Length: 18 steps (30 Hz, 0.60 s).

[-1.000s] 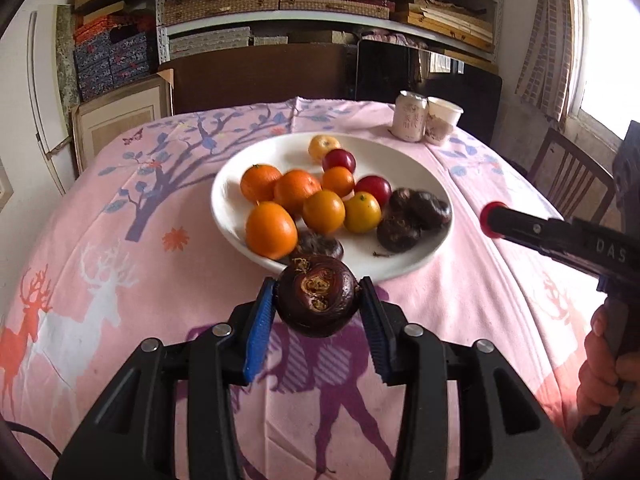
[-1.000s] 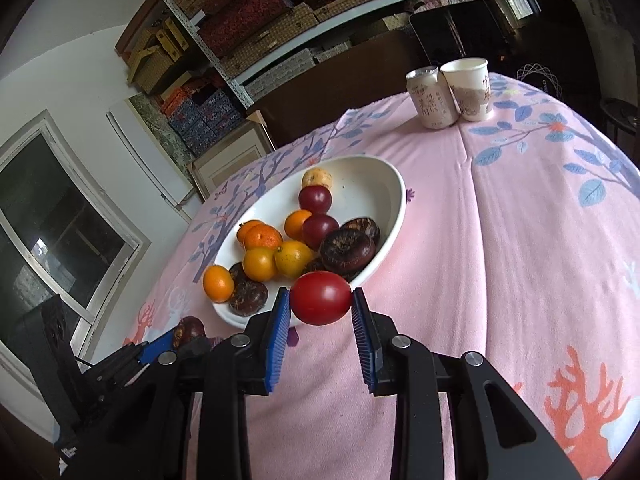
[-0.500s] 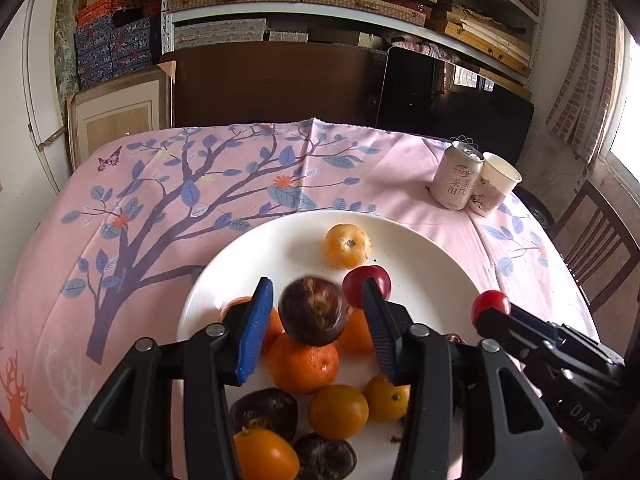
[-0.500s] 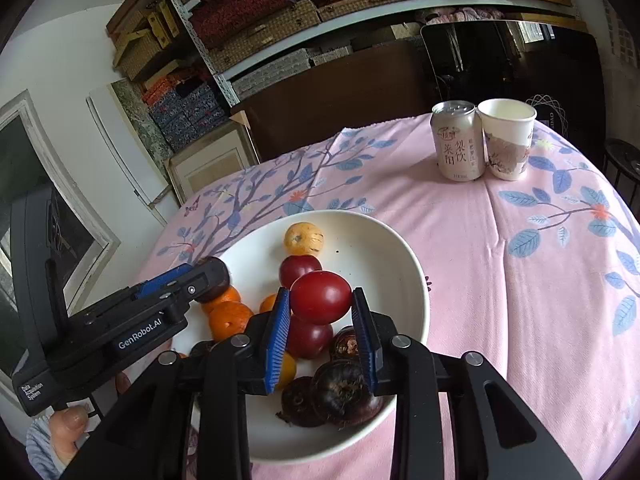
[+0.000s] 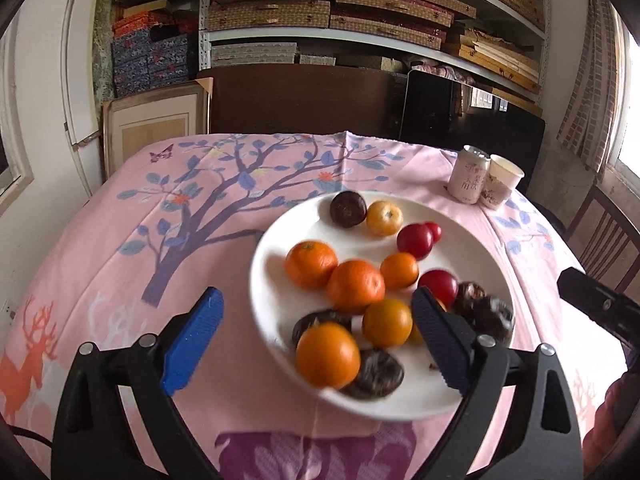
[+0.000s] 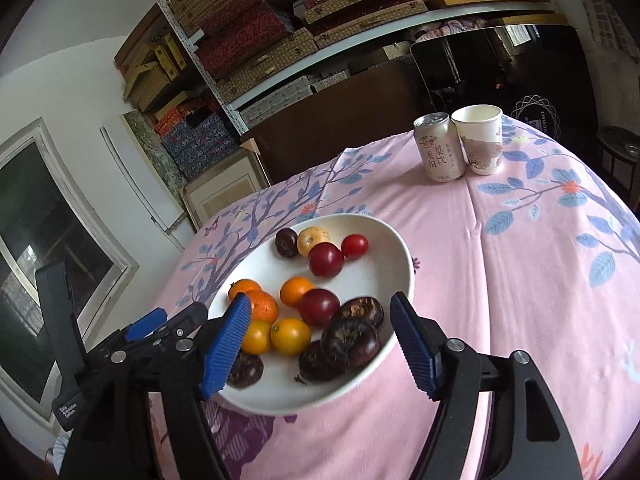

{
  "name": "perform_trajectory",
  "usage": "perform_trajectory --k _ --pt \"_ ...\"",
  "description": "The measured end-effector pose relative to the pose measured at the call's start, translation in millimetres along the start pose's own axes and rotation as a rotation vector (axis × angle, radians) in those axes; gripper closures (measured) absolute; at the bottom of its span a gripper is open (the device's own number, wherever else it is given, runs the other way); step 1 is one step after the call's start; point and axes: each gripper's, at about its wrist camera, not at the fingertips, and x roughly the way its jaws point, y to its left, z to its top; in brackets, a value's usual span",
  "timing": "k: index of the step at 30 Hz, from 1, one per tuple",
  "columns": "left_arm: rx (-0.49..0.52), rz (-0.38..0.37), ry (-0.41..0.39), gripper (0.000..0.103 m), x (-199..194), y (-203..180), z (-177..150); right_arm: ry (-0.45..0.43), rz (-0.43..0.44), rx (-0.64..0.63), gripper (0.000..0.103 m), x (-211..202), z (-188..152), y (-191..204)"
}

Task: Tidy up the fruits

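A white plate (image 5: pixel 272 256) (image 6: pixel 396 256) on the pink tablecloth holds several oranges, red fruits and dark brown fruits. A dark fruit (image 5: pixel 348 209) (image 6: pixel 286 242) lies at the plate's far edge beside a yellow-orange fruit (image 5: pixel 385 218). A small red fruit (image 6: pixel 354 246) (image 5: pixel 434 230) lies next to a bigger red one (image 6: pixel 326 259). My left gripper (image 5: pixel 316 338) is open and empty above the plate's near left rim; it also shows in the right wrist view (image 6: pixel 160 322). My right gripper (image 6: pixel 320 346) is open and empty over the plate's near side.
A drink can (image 5: pixel 468 176) (image 6: pixel 440 148) and a paper cup (image 5: pixel 500 182) (image 6: pixel 480 138) stand at the table's far right. Shelves with boxes and a dark cabinet stand behind the table. A wooden chair (image 5: pixel 604 240) is at the right.
Both grippers have opened and pulled back toward the near side. The dark fruit and the small red fruit now lie at the plate's far side.
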Motion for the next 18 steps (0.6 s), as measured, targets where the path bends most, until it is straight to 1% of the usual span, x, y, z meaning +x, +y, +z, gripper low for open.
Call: perform_trajectory --k 2,4,6,7,10,13,15,18 --pt "-0.020 0.028 0.000 0.010 -14.9 5.5 -27.8 -0.002 -0.019 -0.025 0.027 -13.4 -22.3 -1.3" --pt "-0.012 0.063 0.019 0.007 -25.7 5.8 -49.4 0.010 -0.052 -0.049 0.025 -23.5 -39.1 -0.2" --pt "0.005 0.114 0.012 0.006 -37.5 3.0 -64.0 0.008 -0.051 -0.059 0.020 -33.0 -51.7 0.1" --pt "0.013 0.135 -0.003 0.005 -44.0 1.2 -68.5 -0.002 -0.065 -0.070 0.018 -37.8 -56.7 0.4" --pt "0.016 0.167 -0.055 0.005 -63.5 -1.4 -75.0 -0.046 -0.126 -0.140 0.013 -47.5 -64.4 9.8" --pt "0.008 0.162 -0.085 0.005 -74.4 -1.0 -76.5 -0.071 -0.186 -0.206 0.007 -49.4 -65.6 19.4" --pt "0.011 0.166 -0.101 0.005 -77.7 -1.8 -75.8 -0.073 -0.202 -0.231 0.006 -49.2 -66.0 23.0" --pt "0.027 0.194 -0.104 0.005 -78.2 -3.4 -74.6 -0.081 -0.222 -0.255 0.004 -50.4 -66.4 27.1"
